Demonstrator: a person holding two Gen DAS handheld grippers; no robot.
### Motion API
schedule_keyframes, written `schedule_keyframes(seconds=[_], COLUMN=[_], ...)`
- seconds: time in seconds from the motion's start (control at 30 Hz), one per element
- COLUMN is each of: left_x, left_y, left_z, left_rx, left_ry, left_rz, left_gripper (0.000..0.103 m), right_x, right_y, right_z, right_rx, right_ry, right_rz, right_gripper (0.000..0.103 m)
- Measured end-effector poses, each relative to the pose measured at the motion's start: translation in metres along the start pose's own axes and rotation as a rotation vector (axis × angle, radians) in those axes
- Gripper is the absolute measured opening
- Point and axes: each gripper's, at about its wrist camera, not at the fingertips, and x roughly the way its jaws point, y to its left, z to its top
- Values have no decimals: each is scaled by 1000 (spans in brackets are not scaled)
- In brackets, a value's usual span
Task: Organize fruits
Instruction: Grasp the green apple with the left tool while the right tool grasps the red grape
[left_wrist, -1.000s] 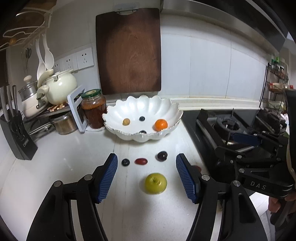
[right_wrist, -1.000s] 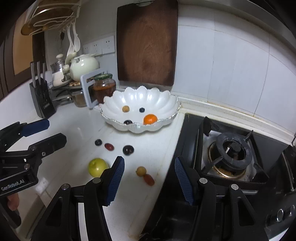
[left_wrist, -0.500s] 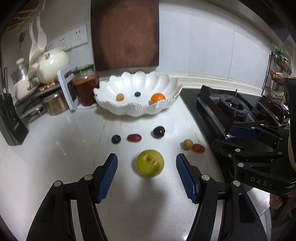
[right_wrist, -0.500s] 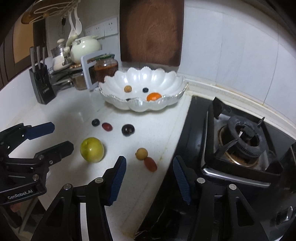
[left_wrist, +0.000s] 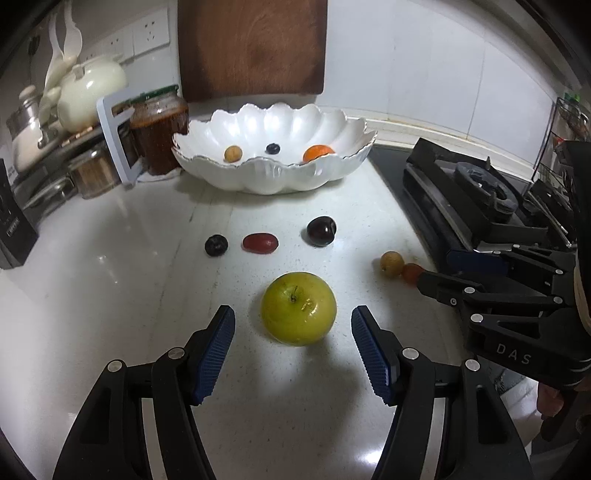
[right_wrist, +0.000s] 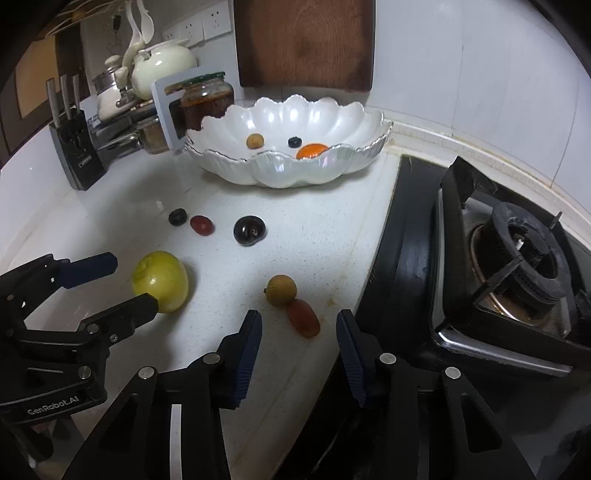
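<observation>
A green apple (left_wrist: 298, 308) sits on the white counter just ahead of my left gripper (left_wrist: 292, 321), which is open with its blue pads either side of the apple and clear of it. My right gripper (right_wrist: 299, 325) hangs low over a small red oval fruit (right_wrist: 303, 317) beside a brown longan (right_wrist: 281, 290). Its jaws are closing, with the red fruit between the tips and untouched. A dark cherry (left_wrist: 321, 230), a red grape (left_wrist: 259, 242) and a dark berry (left_wrist: 216, 244) lie further back. The scalloped white bowl (left_wrist: 273, 179) holds an orange (left_wrist: 317, 152), a blueberry and a longan.
A black gas stove (right_wrist: 517, 258) borders the counter on the right, close to my right gripper. A sauce jar (left_wrist: 159, 129), a cream kettle (left_wrist: 92, 92), a knife block (right_wrist: 75, 147) and a rack stand at the back left. A wooden board (left_wrist: 251, 48) leans on the wall.
Both grippers have come down toward the counter. The apple now lies close before my left fingertips, and the right jaws have narrowed around the small red fruit.
</observation>
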Motion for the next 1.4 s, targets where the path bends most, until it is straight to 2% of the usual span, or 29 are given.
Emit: schedule_keyframes(seconds=[0.47,0.6,0.8,1.1,1.4], left_x=[22,25,28,21,-1], left_y=[3,3,3,4,5], left_z=[4,4,3,1,9], left_rx=[-32,-27,-29,-54,-57], left_ry=[42,51,59,59,5], left_rz=[-39,-50,-47,-61,-55], left_gripper=[64,55,49,49,49], right_x=[25,27,29,16,-10], right_y=[-4,-5,-6,-3,3], right_z=[3,3,3,1,7], right_rx=[-1,2,12,16,37], right_ry=[46,57,58,27,-32], right_rz=[17,25,27,23,24], right_gripper=[31,25,21,20,20])
